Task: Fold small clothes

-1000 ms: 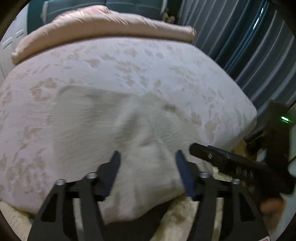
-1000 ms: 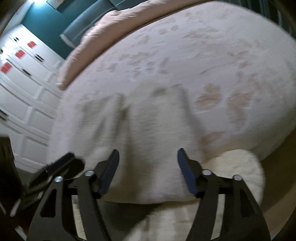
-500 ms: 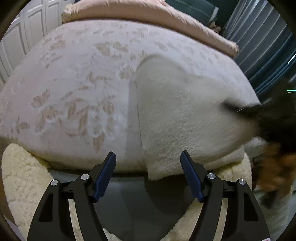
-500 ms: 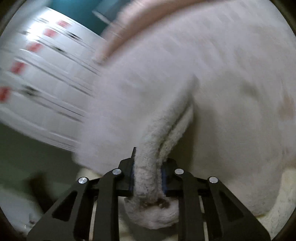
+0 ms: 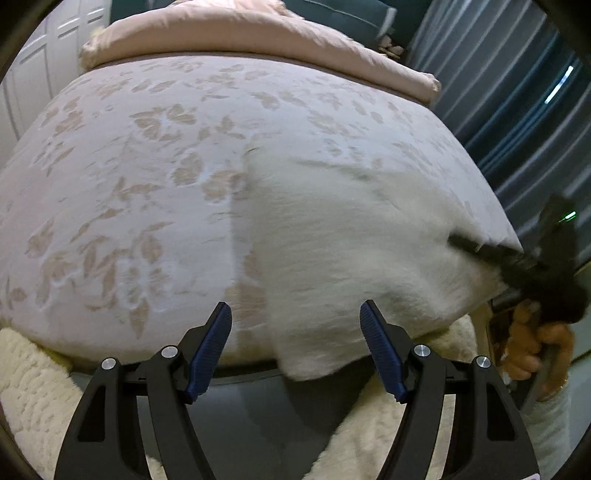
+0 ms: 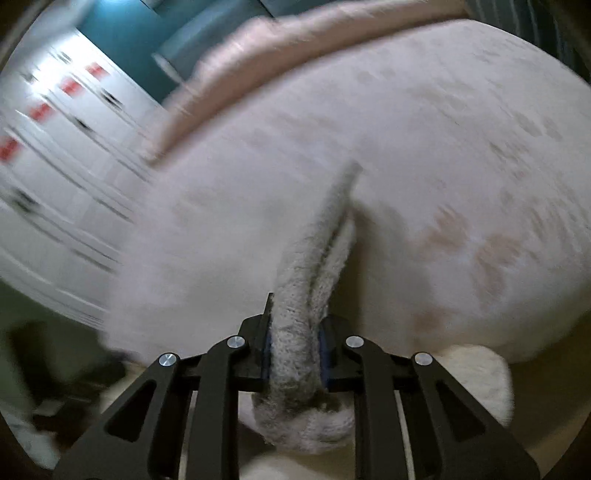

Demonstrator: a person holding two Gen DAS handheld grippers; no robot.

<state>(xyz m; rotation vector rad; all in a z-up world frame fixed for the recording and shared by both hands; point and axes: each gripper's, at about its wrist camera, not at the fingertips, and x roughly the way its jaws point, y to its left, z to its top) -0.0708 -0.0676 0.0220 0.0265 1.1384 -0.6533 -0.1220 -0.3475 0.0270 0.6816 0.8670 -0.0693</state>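
A white fuzzy garment (image 5: 343, 243) lies on the bed near its front edge, one corner hanging over the edge. My left gripper (image 5: 295, 350) is open and empty, just in front of that hanging corner. My right gripper (image 6: 293, 354) is shut on a bunched edge of the garment (image 6: 299, 325), which rises as a doubled fold from the bed. In the left wrist view the right gripper (image 5: 491, 254) shows at the garment's right end, held by a hand (image 5: 535, 339).
The bed has a pale floral cover (image 5: 129, 184) and a pink duvet (image 5: 240, 33) at the far end. A cream fluffy rug (image 5: 29, 376) lies on the floor below. White cupboards (image 6: 48, 155) stand left, striped curtains (image 5: 509, 92) right.
My right gripper went from open to shut on the garment's edge and lifted it. My left gripper swung left and pulled back, staying open. The garment now lies folded narrower.
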